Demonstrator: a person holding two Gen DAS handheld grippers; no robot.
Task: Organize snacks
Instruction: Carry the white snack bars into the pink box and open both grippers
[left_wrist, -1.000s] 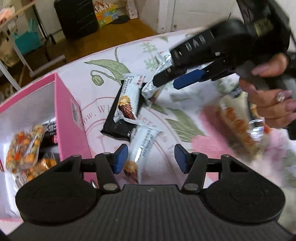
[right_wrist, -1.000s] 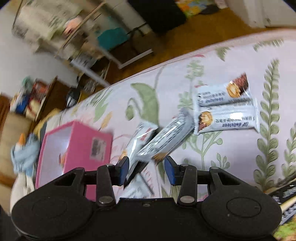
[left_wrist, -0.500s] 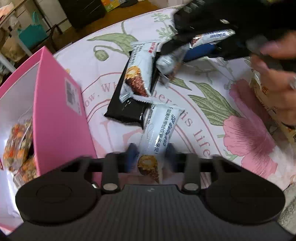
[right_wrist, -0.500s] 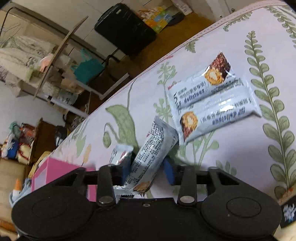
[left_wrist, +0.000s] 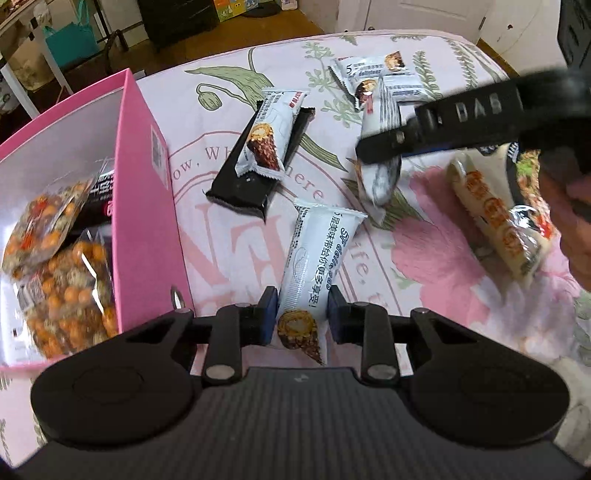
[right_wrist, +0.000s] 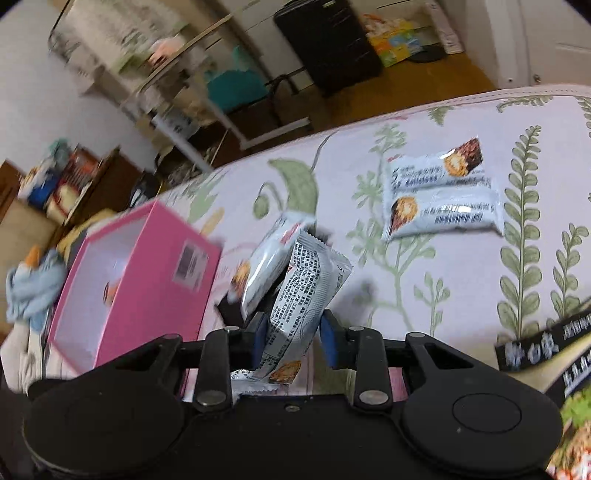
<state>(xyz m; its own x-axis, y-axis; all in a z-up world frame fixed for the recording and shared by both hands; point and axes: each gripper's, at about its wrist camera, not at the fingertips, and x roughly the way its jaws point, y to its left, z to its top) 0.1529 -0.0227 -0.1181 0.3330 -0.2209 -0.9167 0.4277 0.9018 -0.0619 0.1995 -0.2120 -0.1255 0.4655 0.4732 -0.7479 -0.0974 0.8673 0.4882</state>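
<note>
On the flowered cloth lies a white snack bar (left_wrist: 317, 258), and my left gripper (left_wrist: 300, 314) is shut on its near end. My right gripper (right_wrist: 293, 332) has another white snack bar (right_wrist: 306, 280) between its pads; the jaws are still closing and the bar hangs clear of the cloth. The left wrist view shows that right gripper (left_wrist: 380, 151) to the upper right with its bar (left_wrist: 380, 110) tilted. The pink box (left_wrist: 147, 206) stands open to the left, with bags of orange coated nuts (left_wrist: 55, 251) inside.
A white bar (left_wrist: 269, 136) lies on a black packet (left_wrist: 255, 173) mid-cloth. Two more white bars (right_wrist: 439, 199) lie side by side at the back. A long bag of orange snacks (left_wrist: 495, 218) and dark packets (right_wrist: 535, 343) lie to the right, beside a hand.
My left gripper came down over the near white bar and shut on it. My right gripper closed on its bar and carried it off the cloth, rolling as it went.
</note>
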